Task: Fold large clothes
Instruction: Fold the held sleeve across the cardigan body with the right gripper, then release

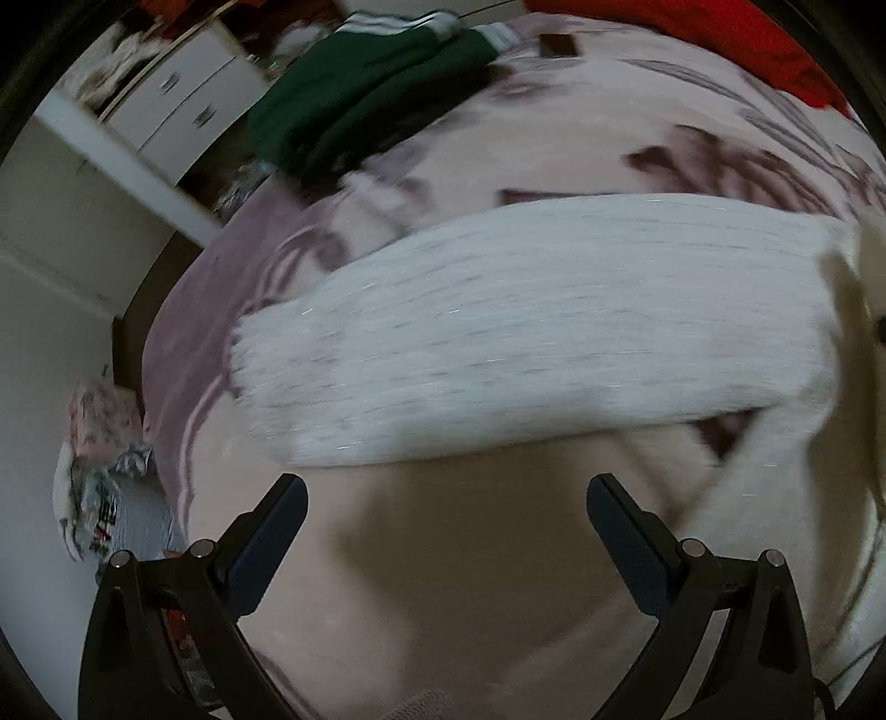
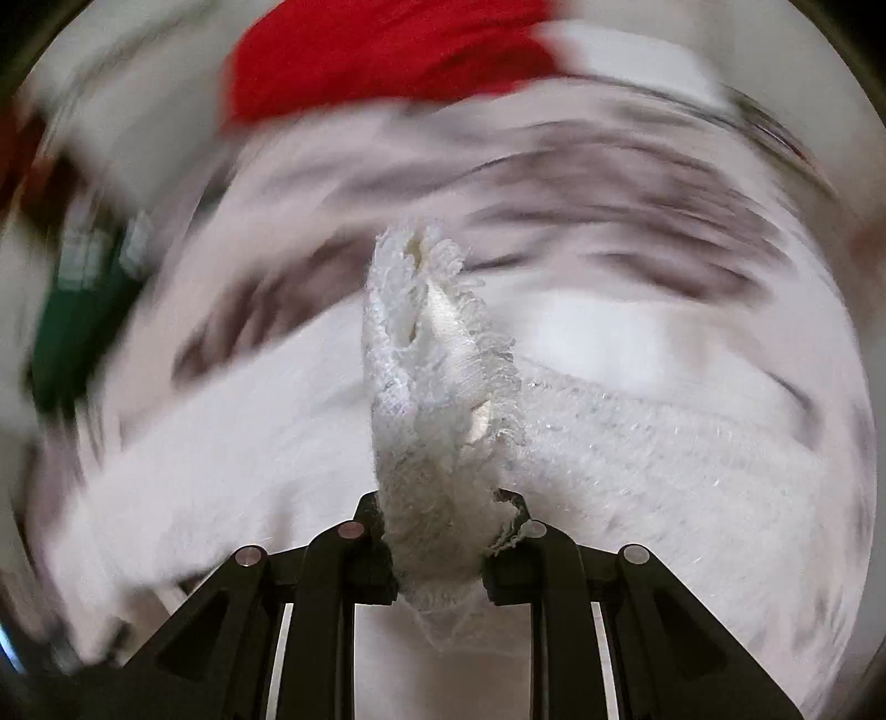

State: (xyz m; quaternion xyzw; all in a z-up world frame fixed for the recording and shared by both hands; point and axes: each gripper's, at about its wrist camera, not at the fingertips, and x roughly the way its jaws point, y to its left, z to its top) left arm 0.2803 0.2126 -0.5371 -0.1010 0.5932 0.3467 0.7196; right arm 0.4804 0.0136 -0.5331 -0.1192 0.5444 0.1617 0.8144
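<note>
A white knitted garment (image 1: 526,327) lies in a long folded band across the patterned bedspread (image 1: 581,133). In the left wrist view my left gripper (image 1: 446,493) stands open just short of its near edge, nothing between the black fingers (image 1: 277,531). In the right wrist view my right gripper (image 2: 440,509) is shut on a bunched, fringed edge of the white knitted garment (image 2: 437,387), which sticks up between the jaws. The rest of the knit (image 2: 664,454) spreads below, blurred by motion.
A dark green garment with white stripes (image 1: 365,94) lies at the far left of the bed. A red cloth (image 1: 720,39) lies at the far edge, red cloth (image 2: 387,50). A white drawer unit (image 1: 188,105) stands beside the bed. Crumpled fabric (image 1: 105,482) lies on the floor at the left.
</note>
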